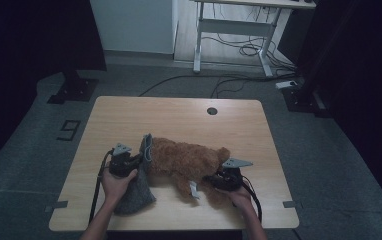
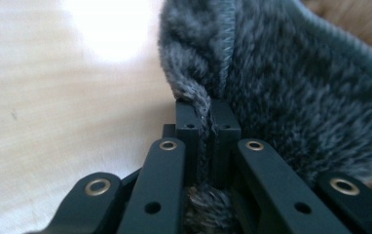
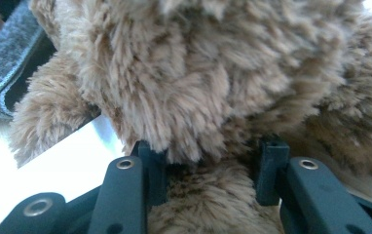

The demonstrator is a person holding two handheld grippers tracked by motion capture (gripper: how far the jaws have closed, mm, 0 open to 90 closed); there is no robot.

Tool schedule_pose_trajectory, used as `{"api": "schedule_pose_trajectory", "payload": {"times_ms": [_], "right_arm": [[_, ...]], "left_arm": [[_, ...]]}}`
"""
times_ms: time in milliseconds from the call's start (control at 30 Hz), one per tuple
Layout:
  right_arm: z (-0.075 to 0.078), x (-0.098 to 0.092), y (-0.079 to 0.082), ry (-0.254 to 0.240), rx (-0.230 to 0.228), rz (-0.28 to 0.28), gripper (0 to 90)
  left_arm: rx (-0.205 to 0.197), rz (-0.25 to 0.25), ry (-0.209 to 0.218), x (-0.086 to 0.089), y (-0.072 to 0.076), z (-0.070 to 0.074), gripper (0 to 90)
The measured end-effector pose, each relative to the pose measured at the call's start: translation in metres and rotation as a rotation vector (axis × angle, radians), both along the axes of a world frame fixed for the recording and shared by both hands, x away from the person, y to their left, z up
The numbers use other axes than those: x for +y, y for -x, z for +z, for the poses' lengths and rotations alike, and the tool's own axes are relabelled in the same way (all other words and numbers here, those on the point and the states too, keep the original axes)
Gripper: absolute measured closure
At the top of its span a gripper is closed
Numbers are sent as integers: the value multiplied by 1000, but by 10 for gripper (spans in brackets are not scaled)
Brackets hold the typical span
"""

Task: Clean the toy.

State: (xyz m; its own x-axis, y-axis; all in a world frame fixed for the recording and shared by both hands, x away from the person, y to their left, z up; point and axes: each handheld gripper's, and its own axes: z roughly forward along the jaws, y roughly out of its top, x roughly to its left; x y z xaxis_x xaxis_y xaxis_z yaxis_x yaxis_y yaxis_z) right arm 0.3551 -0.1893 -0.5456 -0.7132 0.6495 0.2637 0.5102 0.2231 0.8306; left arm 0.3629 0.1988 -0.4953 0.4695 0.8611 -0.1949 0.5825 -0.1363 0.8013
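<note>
We see a brown plush bear (image 1: 186,162) lying on its side across the middle of the wooden table (image 1: 179,117), nearer the front edge than the back; a grey fleece garment (image 1: 138,192) sits at its left end, one part pulled up against the bear, the rest draped down toward the front-left corner; a small white tag (image 1: 194,190) hangs from the bear near the front edge.

Left gripper (image 1: 124,162) sits at the left end of the bear, held by the left hand (image 1: 116,182); in the left gripper view its jaws are pinched tight on the hemmed edge of the grey fleece garment (image 2: 291,83), fabric squeezed thin between the two black fingertips (image 2: 188,124), pale tabletop to one side.

Right gripper (image 1: 224,177) sits at the bear's right end, close to the front edge, held by the right hand (image 1: 239,195); in the right gripper view its jaws are clamped on a limb of the plush bear (image 3: 208,195), fur bulging between and over the pads, jaws part-way apart around that limb; the grey garment (image 3: 9,78) shows far off at one corner; which limb it is we cannot tell.

The two grippers are well apart, one at each end of the bear; a round cable hole (image 1: 212,111) sits near the table's back edge.
</note>
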Motion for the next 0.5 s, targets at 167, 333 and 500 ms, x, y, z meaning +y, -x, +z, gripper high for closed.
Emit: {"api": "schedule_pose_trajectory", "payload": {"times_ms": [167,333,500], "right_arm": [[-1,-1,-1,-6,5,-2,587],[-1,-1,-1,-5,4,-1,587],[-1,-1,0,-10,7,-4,587]], "left_arm": [[-94,-47,32,-16,4,38,850],[-140,-147,40,-60,3,64,848],[-154,-253,0,-117,-4,74,848]]}}
